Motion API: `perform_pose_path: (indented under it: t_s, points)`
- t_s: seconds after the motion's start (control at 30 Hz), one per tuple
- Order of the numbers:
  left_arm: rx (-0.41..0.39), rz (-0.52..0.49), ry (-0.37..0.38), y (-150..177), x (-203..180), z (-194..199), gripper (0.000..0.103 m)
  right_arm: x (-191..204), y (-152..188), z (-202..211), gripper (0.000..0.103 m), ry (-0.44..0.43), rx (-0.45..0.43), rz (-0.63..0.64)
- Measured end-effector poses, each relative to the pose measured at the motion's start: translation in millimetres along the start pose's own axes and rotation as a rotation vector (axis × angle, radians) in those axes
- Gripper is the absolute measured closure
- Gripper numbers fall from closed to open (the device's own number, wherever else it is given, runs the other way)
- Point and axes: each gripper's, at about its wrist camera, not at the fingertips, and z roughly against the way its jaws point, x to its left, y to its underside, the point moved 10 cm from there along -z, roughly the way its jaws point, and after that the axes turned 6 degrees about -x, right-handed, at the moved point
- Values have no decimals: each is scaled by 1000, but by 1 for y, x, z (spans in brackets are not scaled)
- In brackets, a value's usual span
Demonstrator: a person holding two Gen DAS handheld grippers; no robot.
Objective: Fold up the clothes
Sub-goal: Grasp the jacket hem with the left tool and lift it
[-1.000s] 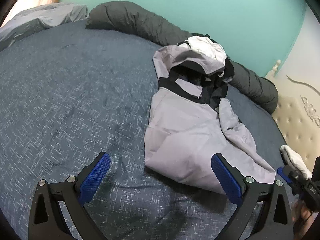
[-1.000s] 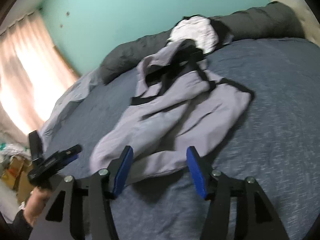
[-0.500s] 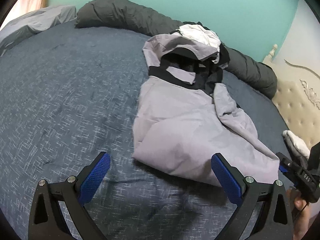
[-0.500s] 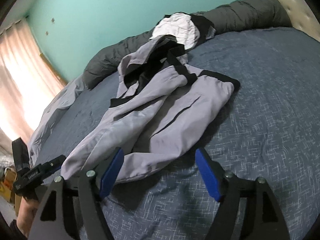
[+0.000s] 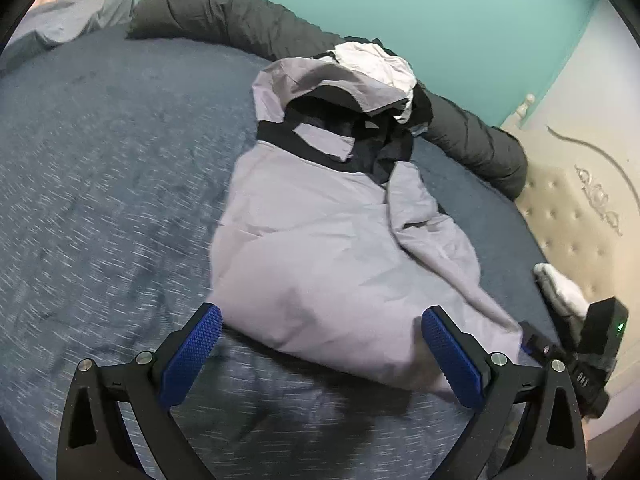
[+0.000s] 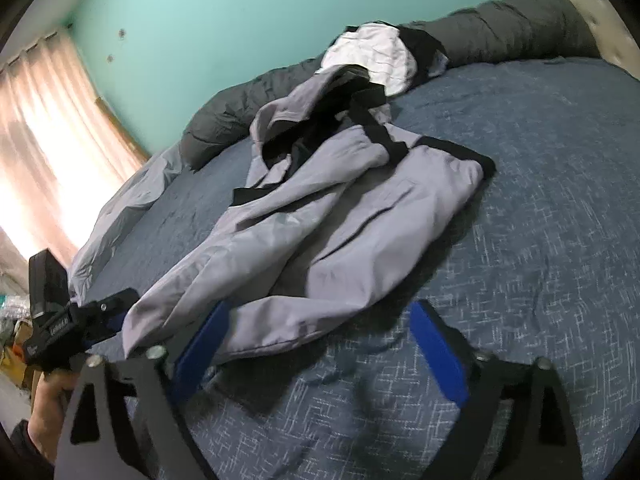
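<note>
A light grey garment with black trim point(image 5: 328, 240) lies crumpled on the blue bedcover point(image 5: 100, 200). My left gripper point(image 5: 322, 356) is open, and the garment's near hem lies between its blue pads without being pressed. In the right wrist view the same garment point(image 6: 340, 216) reaches toward me. The jaws of my right gripper point(image 6: 322, 344) are opening, with the cloth's near edge between them and draped over the left pad point(image 6: 204, 344). Each gripper shows at the other view's edge: the right one point(image 5: 580, 356), and the left one point(image 6: 60, 320) held in a hand point(image 6: 52, 396).
A white and black clothes pile point(image 5: 376, 64) rests on a rolled dark grey duvet point(image 5: 240, 20) along the teal wall. A padded cream headboard point(image 5: 580, 208) stands at the right. Light grey bedding point(image 6: 120, 216) and a bright curtain point(image 6: 48, 120) are to the left.
Both grippers have closed in on the garment's near hem, which now lies between their pads. The right gripper's jaws have spread much wider and it has dropped lower.
</note>
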Motion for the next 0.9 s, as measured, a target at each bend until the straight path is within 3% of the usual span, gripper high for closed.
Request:
perform_pose_path:
  t_s: [0.13,0.43,0.53,0.63,0.83,0.9]
  points:
    - [31,-22,34,8,-15,-8,2,2,-2,1,2,-19,-4,3]
    - [144,26,82,39,-15,-35,19,0,-1,1,2,9,20,14]
    - [174,21,92,46,-15,-39,34,1,-1,2,2,-15,15,-5]
    - [190,0,94,51,-15,-42,59,-1,-3,2,2,-20,7,-28]
    - [204,-41,94,56,-13,-43,84,-3,-6,1,2,-18,3,-46]
    - [194,-60,95,53,-14,-38,88,-3,-7,0,2,-22,0,-53]
